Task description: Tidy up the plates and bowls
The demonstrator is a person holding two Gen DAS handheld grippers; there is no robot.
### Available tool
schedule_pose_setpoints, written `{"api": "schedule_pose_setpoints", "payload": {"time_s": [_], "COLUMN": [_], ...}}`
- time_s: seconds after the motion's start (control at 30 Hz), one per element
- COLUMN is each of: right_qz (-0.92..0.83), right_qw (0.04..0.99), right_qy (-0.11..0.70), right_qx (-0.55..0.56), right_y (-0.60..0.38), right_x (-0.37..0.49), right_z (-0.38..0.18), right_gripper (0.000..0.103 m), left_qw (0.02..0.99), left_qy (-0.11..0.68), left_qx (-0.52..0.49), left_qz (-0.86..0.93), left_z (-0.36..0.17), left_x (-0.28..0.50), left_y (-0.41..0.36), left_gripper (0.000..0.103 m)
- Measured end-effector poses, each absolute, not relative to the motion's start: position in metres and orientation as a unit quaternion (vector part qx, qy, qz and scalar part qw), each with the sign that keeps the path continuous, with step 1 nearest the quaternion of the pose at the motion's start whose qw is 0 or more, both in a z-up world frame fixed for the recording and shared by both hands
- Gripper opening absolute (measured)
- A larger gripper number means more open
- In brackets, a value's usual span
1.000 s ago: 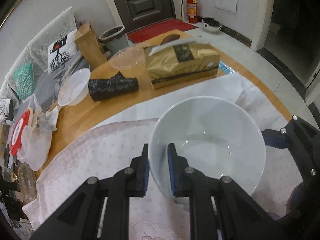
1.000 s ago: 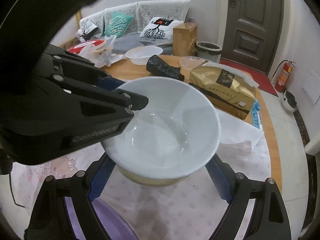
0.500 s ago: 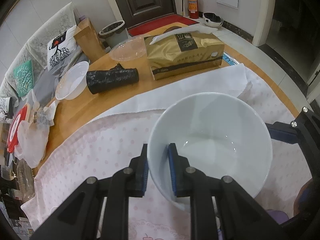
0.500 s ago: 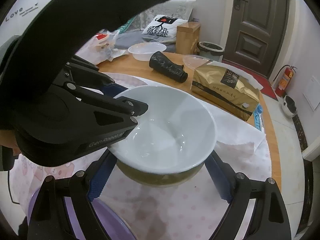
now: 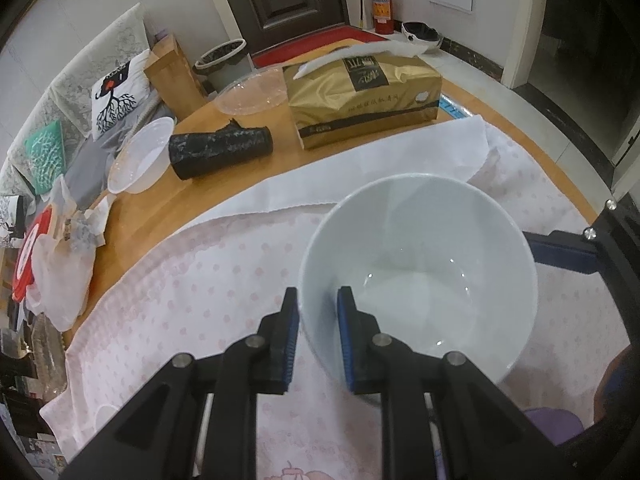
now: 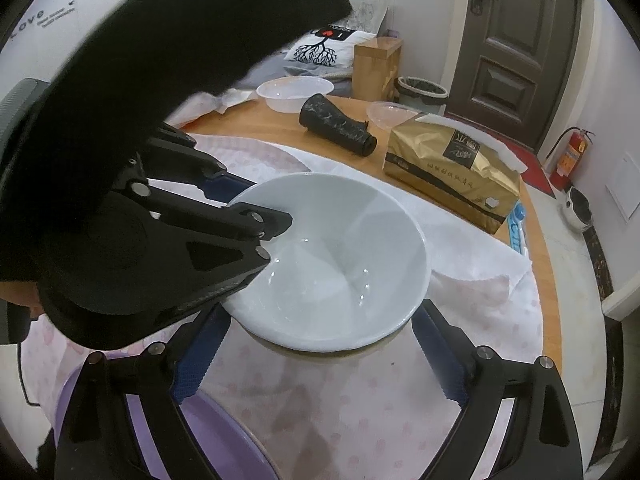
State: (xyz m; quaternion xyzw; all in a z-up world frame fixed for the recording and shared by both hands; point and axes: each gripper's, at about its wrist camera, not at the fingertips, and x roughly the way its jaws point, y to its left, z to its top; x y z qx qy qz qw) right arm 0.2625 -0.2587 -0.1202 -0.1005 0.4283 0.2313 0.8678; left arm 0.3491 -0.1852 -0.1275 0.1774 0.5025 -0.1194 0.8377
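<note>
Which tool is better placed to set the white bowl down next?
Left. The left tool already pinches the white bowl by its rim, while the right tool is open, its fingers straddling the bowl without gripping it.

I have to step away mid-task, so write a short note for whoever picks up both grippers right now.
Left gripper: shut on the near rim of the white bowl, one finger inside, one outside.
Right gripper: open, fingers on either side of the bowl's underside, not clamping.
A purple dish lies under the right gripper, on the pink dotted cloth.
Done: bowl picked up.
Left: set it down in its place; whether it goes on the purple dish I cannot tell.
</note>
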Motion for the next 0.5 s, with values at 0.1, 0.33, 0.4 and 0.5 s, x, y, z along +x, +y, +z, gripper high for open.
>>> {"api": "schedule_pose_setpoints", "payload": {"time_s": [0.1, 0.33, 0.4, 0.5], "right_qz": [0.23, 0.239, 0.242, 0.256], "right_qw": [0.868, 0.87, 0.872, 0.872], "right_qy": [0.429, 0.424, 0.418, 0.409], "right_qx": [-0.097, -0.078, -0.078, -0.079], "right_y": [-0.26, -0.259, -0.255, -0.243], "right_x": [0.26, 0.244, 0.236, 0.221], "right_z": [-0.117, -0.086, -0.077, -0.063], "right_gripper": [0.089, 0.088, 0.088, 0.089], "left_qw": [0.841, 0.857, 0.861, 0.866], "left_qy": [0.5, 0.485, 0.483, 0.478], "left_qx": [0.167, 0.142, 0.132, 0.128], "left_qz": [-0.118, -0.101, -0.091, -0.072], "left_z": [-0.117, -0.08, -0.07, -0.058], "left_x": [0.344, 0.322, 0.314, 0.301], "left_y": [-0.179, -0.144, -0.129, -0.103], "left_gripper": [0.016, 0.017, 0.017, 0.018]}}
